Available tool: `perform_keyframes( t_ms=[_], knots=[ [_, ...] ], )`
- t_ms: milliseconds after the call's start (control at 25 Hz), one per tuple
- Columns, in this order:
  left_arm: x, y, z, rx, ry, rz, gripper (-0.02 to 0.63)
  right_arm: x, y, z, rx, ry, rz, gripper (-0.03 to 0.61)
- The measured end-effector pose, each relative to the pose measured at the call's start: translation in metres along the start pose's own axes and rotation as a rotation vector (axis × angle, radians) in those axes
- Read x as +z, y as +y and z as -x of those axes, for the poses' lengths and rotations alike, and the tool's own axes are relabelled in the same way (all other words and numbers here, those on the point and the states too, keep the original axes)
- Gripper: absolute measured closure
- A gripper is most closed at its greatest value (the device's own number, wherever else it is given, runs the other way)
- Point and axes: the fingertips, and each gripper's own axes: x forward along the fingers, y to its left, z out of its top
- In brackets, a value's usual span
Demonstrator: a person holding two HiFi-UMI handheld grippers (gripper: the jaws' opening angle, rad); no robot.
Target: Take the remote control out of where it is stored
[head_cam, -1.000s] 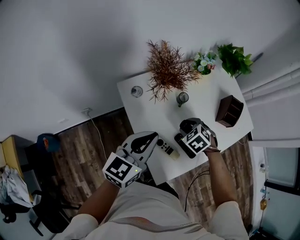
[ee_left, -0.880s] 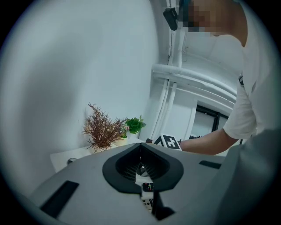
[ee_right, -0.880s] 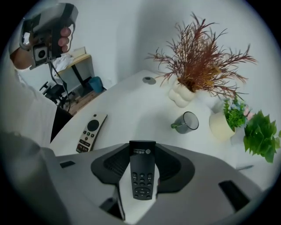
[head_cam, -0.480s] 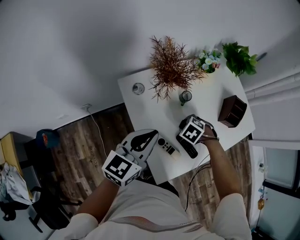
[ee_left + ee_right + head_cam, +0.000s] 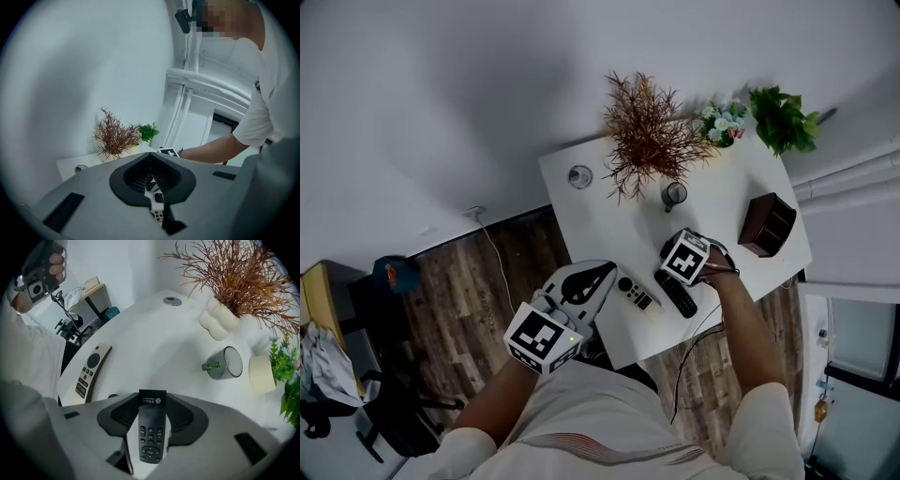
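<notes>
A black remote control [image 5: 151, 437] sits crosswise between the jaws of my right gripper [image 5: 152, 401], which is shut on its long edges and points straight down. From the head view that gripper [image 5: 680, 279] is low over the white table [image 5: 609, 216], and the black remote [image 5: 684, 302] sticks out under it toward the front edge. Whether the remote touches the tabletop I cannot tell. A brown open box [image 5: 766, 225] stands at the table's right edge. My left gripper [image 5: 607, 274] hovers level at the table's front left, shut and holding nothing.
A beige remote [image 5: 637, 295] lies left of the black one. A dark mug [image 5: 674, 195], a dried plant in a white vase [image 5: 649, 131], flowers [image 5: 720, 122], a green plant [image 5: 783, 117] and a small round object [image 5: 579, 176] stand farther back. Wooden floor lies around the table.
My right gripper has sunk toward the tabletop with the black remote in it, and its marker cube now looks smaller. The left gripper has kept still.
</notes>
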Motion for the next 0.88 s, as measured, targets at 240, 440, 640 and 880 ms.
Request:
perform_keyframes(
  t_ms=[240, 440, 640, 880],
  knots=[
    [0.005, -0.003, 0.004, -0.006, 0.005, -0.016, 0.606, 0.003, -0.005, 0.016, -0.034, -0.096, -0.044, 0.394],
    [0.017, -0.018, 0.002, -0.032, -0.008, -0.051, 0.606, 0.01, -0.007, 0.074, -0.101, -0.347, -0.158, 0.393],
    [0.032, -0.045, -0.002, -0.075, -0.023, -0.105, 0.606, -0.009, -0.002, 0.156, -0.203, -0.732, -0.386, 0.443],
    [0.049, -0.085, -0.001, -0.133, -0.05, -0.165, 0.606, -0.044, 0.034, 0.223, -0.426, -1.07, -0.584, 0.554]
  ],
)
